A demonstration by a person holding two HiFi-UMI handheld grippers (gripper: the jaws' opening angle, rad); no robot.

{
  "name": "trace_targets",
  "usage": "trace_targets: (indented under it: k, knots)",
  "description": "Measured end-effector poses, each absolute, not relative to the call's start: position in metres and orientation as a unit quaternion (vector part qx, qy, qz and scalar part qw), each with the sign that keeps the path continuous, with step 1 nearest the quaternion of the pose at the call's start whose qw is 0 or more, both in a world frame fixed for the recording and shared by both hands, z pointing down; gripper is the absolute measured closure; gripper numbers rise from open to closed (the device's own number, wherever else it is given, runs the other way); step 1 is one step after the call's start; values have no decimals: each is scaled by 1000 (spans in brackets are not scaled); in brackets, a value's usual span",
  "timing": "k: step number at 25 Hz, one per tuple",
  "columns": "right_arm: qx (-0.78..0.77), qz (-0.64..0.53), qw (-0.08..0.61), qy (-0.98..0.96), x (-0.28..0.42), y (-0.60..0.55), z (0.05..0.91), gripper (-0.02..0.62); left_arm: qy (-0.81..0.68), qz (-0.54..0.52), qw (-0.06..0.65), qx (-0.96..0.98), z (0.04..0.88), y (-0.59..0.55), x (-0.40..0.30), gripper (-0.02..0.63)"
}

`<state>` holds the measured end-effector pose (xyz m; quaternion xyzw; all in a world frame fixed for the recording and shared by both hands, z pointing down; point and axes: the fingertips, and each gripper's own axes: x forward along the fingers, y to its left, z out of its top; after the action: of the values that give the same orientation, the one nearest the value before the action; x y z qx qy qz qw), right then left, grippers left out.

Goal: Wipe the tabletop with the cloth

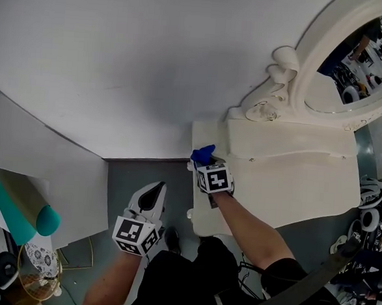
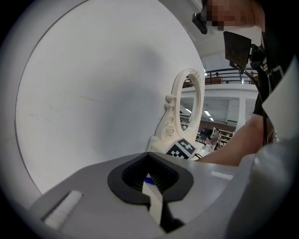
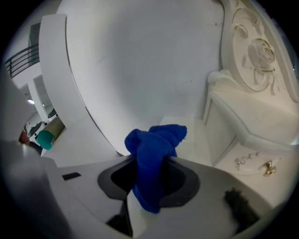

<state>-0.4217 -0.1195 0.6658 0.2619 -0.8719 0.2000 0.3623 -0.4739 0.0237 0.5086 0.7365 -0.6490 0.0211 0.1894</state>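
Cloth (image 3: 156, 158), bunched and blue, sits pinched in your right tool (image 3: 149, 173), whose jaws close on it over the bench's (image 1: 293, 182) back-left corner, seemingly to begin wiping there, while your left tool (image 2: 152, 181) hangs off the bench, jaws together and empty.

A deep blue cloth (image 3: 154, 154) is being shown against pale grey jaws. Black-and-white square patterning is being displayed on the right gripper (image 1: 206, 161) and the left gripper (image 1: 154, 190). The bench (image 1: 293, 182) and mirror frame (image 1: 303, 65) are being seen in cream.
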Motion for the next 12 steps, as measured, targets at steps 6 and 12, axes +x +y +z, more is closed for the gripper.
trace_targets:
  k: [6,12]
  knots:
    - [266,196,379,-865,-412,-96,668,463,-641,24,192,743,509,35,-476,598]
    - [267,219,383,-857,-381,-50,669,463,-625,13,191,757,507,40,-469,598]
